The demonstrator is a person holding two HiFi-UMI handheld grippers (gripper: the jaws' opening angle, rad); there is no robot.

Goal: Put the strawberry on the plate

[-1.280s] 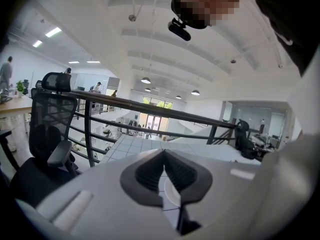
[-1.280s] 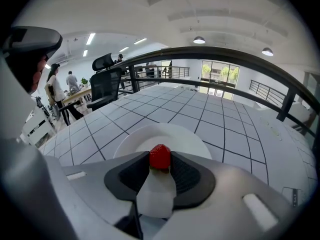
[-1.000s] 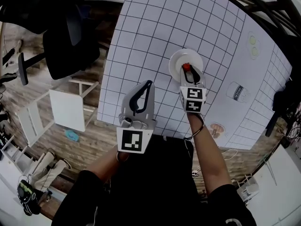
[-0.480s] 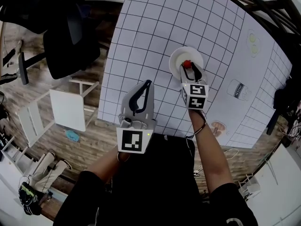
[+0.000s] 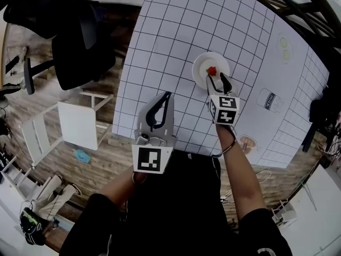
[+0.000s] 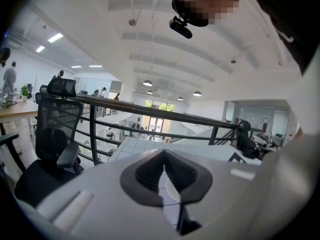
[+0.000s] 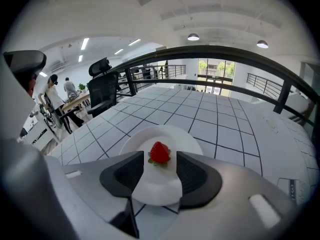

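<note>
Gridded white desk (image 5: 160, 47) filled the middle of the head view, with an office chair (image 5: 80, 41) standing off its left edge and an open-plan office beyond the railing.

The plate (image 5: 200, 71) sat well in from the near edge, right of the desk's middle, and the strawberry (image 5: 211, 70) stood on it, tip up on its leaves.

A second earlier your right gripper (image 5: 219, 80) had the berry pinched between its pads, low over the plate. At this moment its jaws were opening and stood wide apart. In the right gripper view the berry sat in line with the gap, just off the tips, with plate showing on both sides and neither pad touching it. In the head view the tips had also come back toward you, so the berry lay clear just ahead of them.

Your left gripper (image 5: 169, 95) hung over the near edge by the near left corner, where it had been throughout, its jaws together on nothing.

I judged the task as good as done: the berry was released, resting on the plate and not rolling. All that seemed left was to draw the right gripper away without clipping the berry or the rim.
</note>
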